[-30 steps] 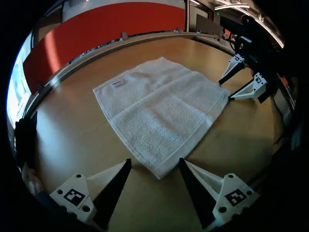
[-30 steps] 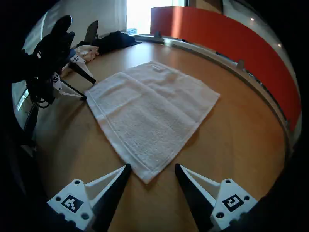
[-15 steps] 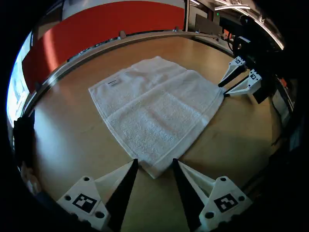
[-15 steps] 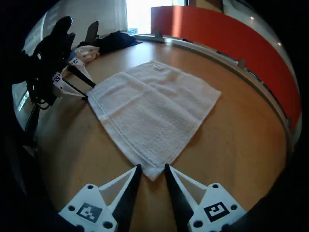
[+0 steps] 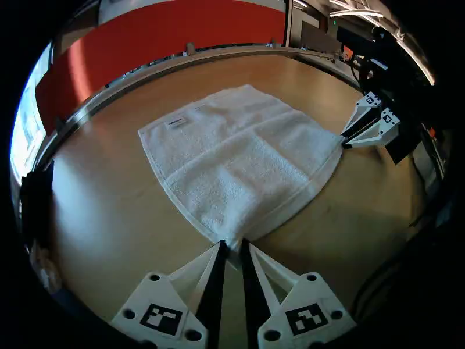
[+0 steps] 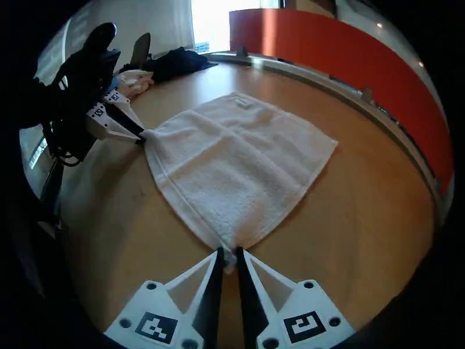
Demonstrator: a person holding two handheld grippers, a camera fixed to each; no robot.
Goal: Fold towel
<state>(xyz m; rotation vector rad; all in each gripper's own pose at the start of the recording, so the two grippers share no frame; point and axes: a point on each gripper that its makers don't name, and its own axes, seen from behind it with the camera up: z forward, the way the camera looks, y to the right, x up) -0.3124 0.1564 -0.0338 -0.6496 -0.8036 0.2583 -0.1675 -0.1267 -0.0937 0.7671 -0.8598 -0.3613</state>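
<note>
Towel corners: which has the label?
The free towel corner diagonally opposite the right gripper's pinch; the label sits beside it, and the other three are plain.

This looks like an office or lab workroom rather than a home. A broad wooden table with a metal edge strip spans the middle. A long red-orange partition runs along the top of the left gripper view, with ceiling strip lights at upper right. In the right gripper view, a bright window sits top centre, and dark clothes are heaped at upper left.
</note>
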